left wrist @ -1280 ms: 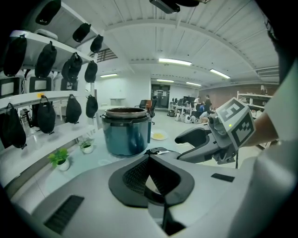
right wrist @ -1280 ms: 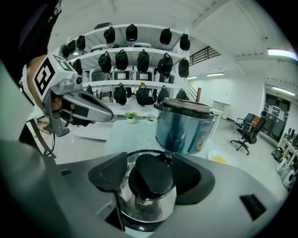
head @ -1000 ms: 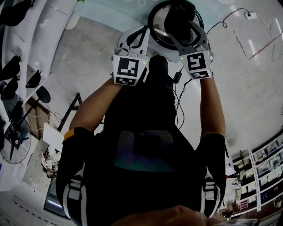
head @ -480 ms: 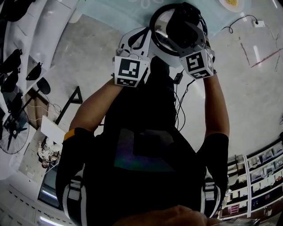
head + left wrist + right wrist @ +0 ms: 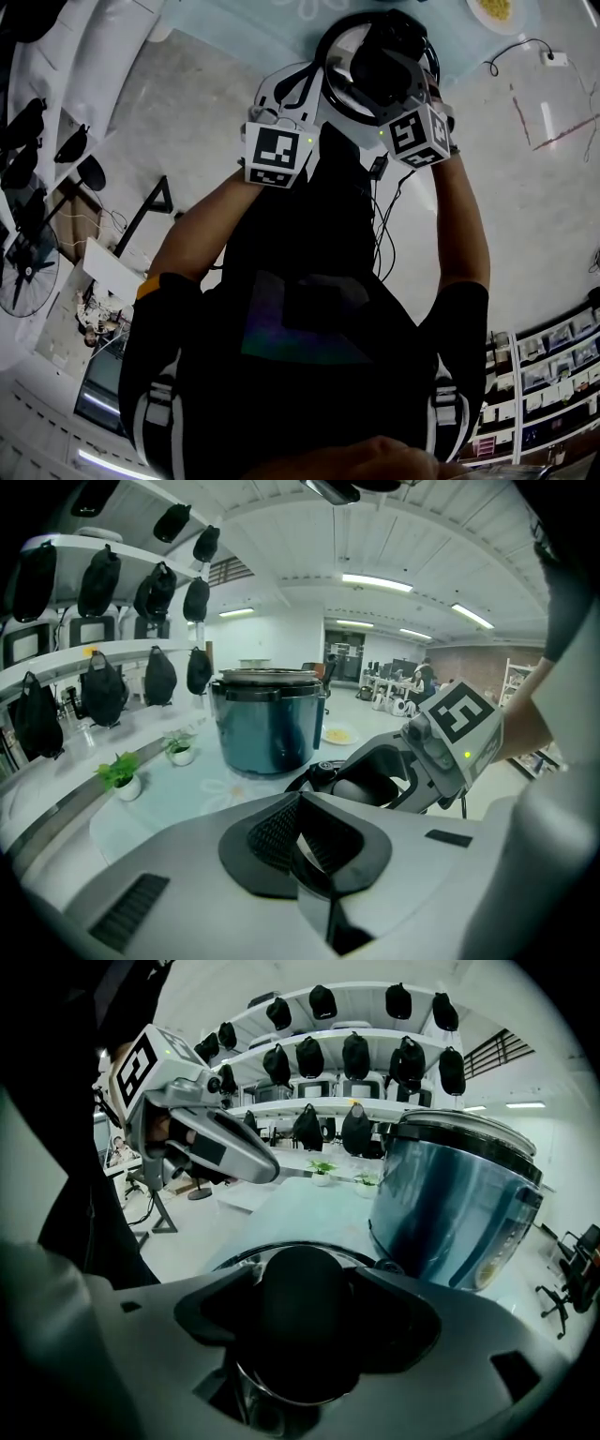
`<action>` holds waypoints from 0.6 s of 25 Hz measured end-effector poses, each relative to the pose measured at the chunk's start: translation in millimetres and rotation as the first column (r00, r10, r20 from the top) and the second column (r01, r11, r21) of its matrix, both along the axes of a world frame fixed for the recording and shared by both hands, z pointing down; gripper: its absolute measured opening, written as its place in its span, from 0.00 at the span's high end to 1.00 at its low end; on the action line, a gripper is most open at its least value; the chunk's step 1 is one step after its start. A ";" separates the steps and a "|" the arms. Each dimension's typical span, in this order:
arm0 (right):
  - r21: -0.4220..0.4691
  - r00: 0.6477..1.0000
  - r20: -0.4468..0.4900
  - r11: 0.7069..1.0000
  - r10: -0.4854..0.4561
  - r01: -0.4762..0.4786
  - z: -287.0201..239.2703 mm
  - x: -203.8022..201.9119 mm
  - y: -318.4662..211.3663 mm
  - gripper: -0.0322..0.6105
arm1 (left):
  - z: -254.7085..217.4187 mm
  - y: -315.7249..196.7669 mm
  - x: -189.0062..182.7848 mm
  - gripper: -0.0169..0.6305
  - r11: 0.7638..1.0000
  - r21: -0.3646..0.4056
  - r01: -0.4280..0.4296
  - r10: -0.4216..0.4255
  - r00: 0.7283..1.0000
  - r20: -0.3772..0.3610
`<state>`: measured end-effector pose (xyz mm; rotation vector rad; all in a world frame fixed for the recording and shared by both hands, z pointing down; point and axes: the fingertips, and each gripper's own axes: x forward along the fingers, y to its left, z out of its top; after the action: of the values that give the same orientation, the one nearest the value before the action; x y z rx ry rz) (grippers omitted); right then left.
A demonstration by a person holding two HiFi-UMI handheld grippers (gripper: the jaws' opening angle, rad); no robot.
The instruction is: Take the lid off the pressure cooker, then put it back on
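The blue-steel pressure cooker stands lidless on the pale glass table. Its round lid is apart from it, low over the table's near edge. My right gripper is closed round the lid's black knob, which fills the gap between the jaws. Those jaws have just been opening slightly, with the knob still between them. My left gripper hangs just left of the lid, its pads together and empty. The right gripper also shows in the left gripper view.
Two small potted plants and a plate of yellow food stand on the table. Curved shelves with dark headsets run behind it. Cables lie on the floor by the person's legs.
Both grippers have sunk a little toward the table. The right gripper has rolled, tilting its marker cube, and the lid has come along with it.
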<state>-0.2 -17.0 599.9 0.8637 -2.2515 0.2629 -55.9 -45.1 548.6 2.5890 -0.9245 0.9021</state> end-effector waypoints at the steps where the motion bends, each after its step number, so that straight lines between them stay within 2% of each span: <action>1: -0.002 1.000 -0.006 1.000 -0.009 0.009 1.8 -0.4 0.2 0.43 | 0.6 -0.6 0.5 0.96 1.000 -0.002 0.003 -0.003 1.000 0.000; 11: 0.003 0.999 0.001 0.999 -0.041 0.041 5.8 0.7 2.6 0.43 | 4.8 -2.1 1.2 0.96 0.999 -0.011 0.039 -0.039 0.999 -0.011; 15: -0.003 0.999 0.008 0.999 -0.036 0.037 5.2 2.0 -0.1 0.50 | 0.6 -3.3 -2.4 0.96 0.999 -0.003 0.043 -0.043 0.999 -0.011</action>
<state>1.8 -17.2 605.0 0.8206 -2.2719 0.2532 -58.3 -48.4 549.1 2.5585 -0.9719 0.8765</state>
